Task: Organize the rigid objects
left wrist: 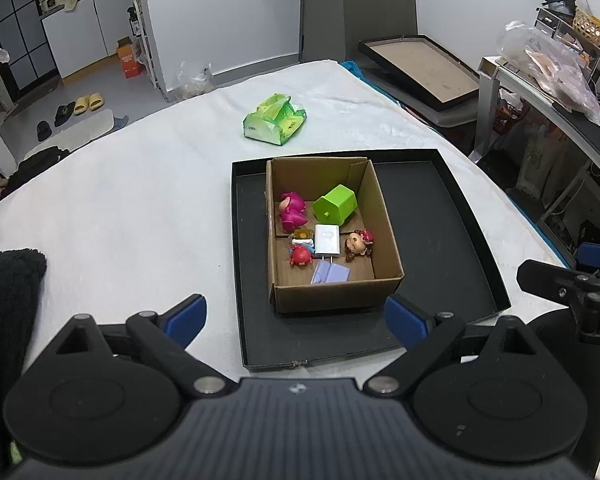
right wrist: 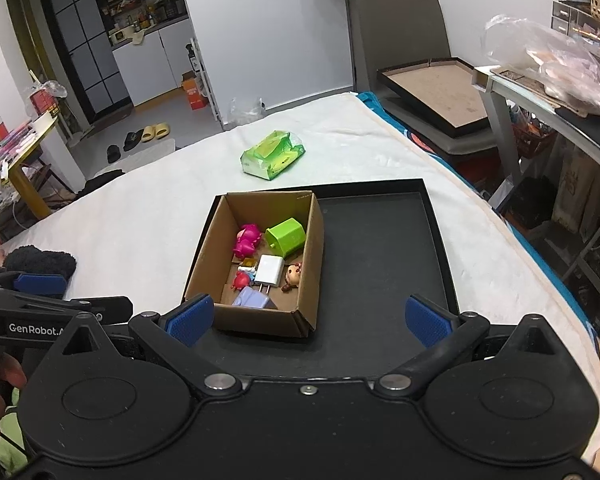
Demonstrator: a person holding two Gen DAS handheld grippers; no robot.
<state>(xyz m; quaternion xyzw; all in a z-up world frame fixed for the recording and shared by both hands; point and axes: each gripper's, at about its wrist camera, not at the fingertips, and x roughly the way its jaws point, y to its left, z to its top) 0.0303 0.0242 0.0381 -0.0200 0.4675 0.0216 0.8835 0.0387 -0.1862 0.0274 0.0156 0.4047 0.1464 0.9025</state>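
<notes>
Both grippers were spread wide and empty: the left gripper [left wrist: 296, 320] low in its frame, the right gripper [right wrist: 308, 320] likewise. Mid-frame, the cardboard box [left wrist: 384, 216] sat in the black tray [left wrist: 476, 220], holding the white charger [left wrist: 327, 240], probably light, stiff, slick; grasp its flat sides. Tall walls crowded entry; bare tray lay rightward.
</notes>
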